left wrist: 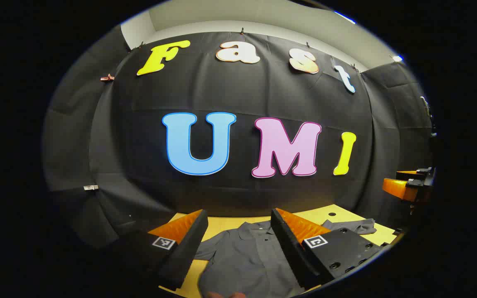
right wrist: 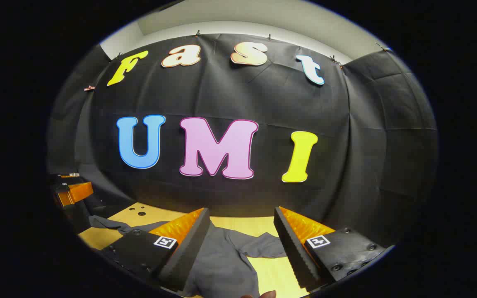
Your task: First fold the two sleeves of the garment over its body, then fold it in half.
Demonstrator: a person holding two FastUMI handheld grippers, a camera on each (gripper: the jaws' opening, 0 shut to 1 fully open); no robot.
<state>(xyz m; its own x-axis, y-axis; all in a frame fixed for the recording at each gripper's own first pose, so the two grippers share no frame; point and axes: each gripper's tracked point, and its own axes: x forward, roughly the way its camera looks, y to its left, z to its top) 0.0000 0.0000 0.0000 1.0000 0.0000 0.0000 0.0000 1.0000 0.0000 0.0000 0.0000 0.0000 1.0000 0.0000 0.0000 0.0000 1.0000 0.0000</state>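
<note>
A recording booth: black cloth wall (left wrist: pixel 238 95) behind a wooden table (right wrist: pixel 263 225).

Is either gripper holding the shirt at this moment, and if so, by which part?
Nothing is held. The left gripper and right gripper are both open, raised above the grey shirt, which lies on the table.

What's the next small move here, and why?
Probably lower the right gripper onto the sleeve ahead of it. The shirt lies flat on the table with both sleeves spread out, and both grippers, the left gripper included, hang open above it, holding nothing.
</note>
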